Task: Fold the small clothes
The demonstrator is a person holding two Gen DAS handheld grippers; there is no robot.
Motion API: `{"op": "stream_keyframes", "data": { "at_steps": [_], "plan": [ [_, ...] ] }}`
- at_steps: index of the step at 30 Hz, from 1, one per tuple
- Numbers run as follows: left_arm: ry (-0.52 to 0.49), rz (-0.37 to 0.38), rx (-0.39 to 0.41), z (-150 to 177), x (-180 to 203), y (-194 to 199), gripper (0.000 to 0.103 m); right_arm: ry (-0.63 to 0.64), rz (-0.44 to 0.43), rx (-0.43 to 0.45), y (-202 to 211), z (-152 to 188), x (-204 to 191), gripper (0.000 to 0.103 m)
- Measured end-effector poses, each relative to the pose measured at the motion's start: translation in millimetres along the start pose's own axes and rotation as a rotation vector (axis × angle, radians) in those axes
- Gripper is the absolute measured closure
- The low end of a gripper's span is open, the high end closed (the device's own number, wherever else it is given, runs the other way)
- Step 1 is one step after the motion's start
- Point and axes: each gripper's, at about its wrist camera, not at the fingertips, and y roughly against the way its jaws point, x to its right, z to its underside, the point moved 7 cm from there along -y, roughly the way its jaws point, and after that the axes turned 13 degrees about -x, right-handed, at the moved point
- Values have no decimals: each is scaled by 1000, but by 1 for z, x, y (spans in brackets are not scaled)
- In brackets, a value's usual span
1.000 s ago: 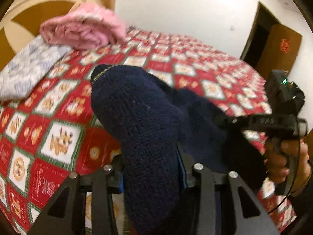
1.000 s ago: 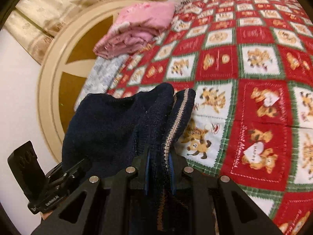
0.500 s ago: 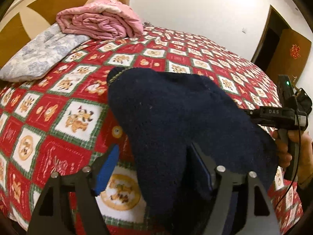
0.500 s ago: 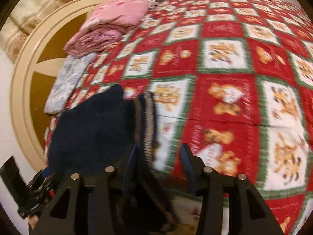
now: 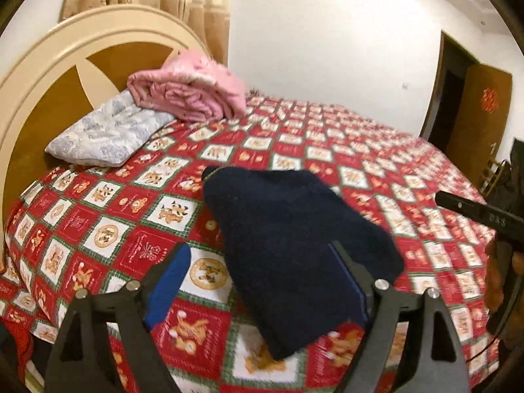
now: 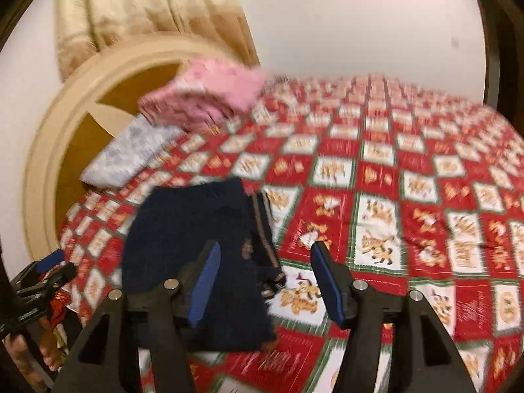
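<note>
A dark navy knit garment (image 5: 294, 229) lies folded on the red patterned quilt (image 5: 98, 216) near the bed's front edge. My left gripper (image 5: 258, 281) hovers just short of it with its jaws opening. The left blue pad (image 5: 170, 281) stands apart from the cloth and nothing is pinched. In the right wrist view the same garment (image 6: 196, 229) shows its striped trim edge. My right gripper (image 6: 266, 283) hangs above that edge with its jaws opening, both pads off the cloth. This view is blurred by motion.
A folded pink blanket (image 5: 190, 95) rests on a grey-blue pillow (image 5: 104, 134) against the round cream headboard (image 5: 49, 75). A brown door (image 5: 475, 104) stands at the far right. The quilt stretches bare beyond the garment. A hand (image 5: 501, 278) holds the other tool at the right edge.
Both grippers were shut on the navy garment a second ago. They have opened, let it go and drawn back and upward. The garment now lies flat on the quilt.
</note>
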Motion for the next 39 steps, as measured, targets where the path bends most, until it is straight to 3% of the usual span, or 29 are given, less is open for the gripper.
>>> {"op": "stream_keyframes", "data": {
  "at_steps": [4, 7, 15, 17, 28, 39],
  "plan": [
    [-2, 18, 72, 3, 8, 35, 16, 53, 38, 77, 44, 17, -25, 44],
    [-22, 16, 113, 4, 14, 54, 10, 85, 74, 115, 69, 29, -39, 44],
    [-40, 42, 197, 1, 26, 92, 9, 92, 68, 175, 113, 51, -57, 43],
    [-43, 46, 210, 1, 28, 96, 4, 94, 71, 180, 119, 54, -59, 43],
    [-54, 55, 230, 4, 34, 106, 4, 119, 76, 221, 142, 58, -73, 43],
    [-61, 49, 226, 5, 35, 105, 1, 131, 69, 213, 139, 62, -79, 43]
  ]
}}
